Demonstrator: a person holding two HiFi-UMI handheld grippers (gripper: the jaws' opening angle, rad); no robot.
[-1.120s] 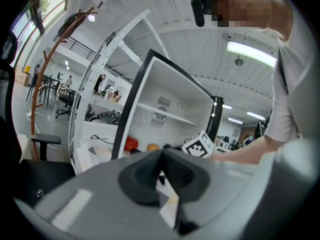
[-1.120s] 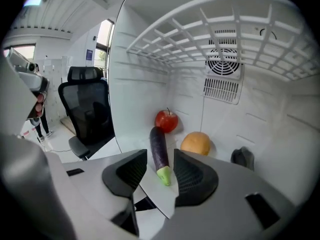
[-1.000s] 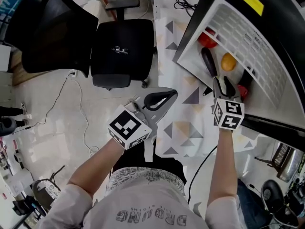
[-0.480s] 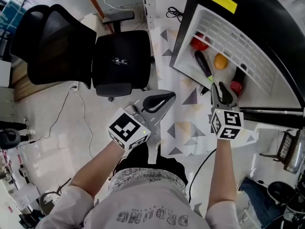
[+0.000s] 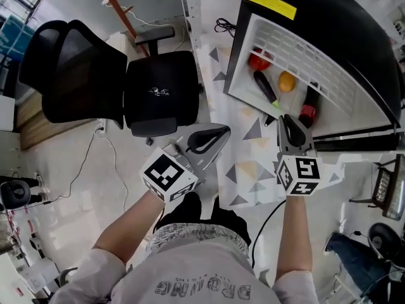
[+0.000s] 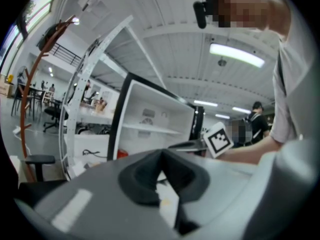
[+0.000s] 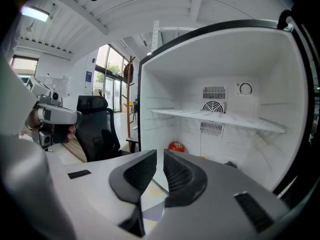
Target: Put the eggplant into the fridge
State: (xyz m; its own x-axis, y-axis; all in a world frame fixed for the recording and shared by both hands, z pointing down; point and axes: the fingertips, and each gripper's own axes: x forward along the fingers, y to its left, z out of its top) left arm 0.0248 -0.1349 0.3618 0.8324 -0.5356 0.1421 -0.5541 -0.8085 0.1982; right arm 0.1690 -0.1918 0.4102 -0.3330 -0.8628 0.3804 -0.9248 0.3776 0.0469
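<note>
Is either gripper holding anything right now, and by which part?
Nothing is held. The right gripper's jaws have just been closing on empty air; the left gripper's are together, empty. The eggplant lies in the fridge.

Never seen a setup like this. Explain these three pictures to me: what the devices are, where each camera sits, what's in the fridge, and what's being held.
There is no robot here. A person holds a pair of hand-operated tongs in each hand, and the cubes with square markers are part of them. The picture from above comes from a camera on the person's head. It looks down on the left tongs, the right tongs, a black office chair and a small open fridge. The other two pictures come from cameras riding on each pair of tongs and looking along its jaws.

Inside the fridge lie the eggplant, a red fruit, an orange fruit and a dark bottle.

Nothing is held. The left tongs are shut and empty. The right tongs sit just outside the fridge; they have just been closing, with a slim gap left and nothing between them.
</note>
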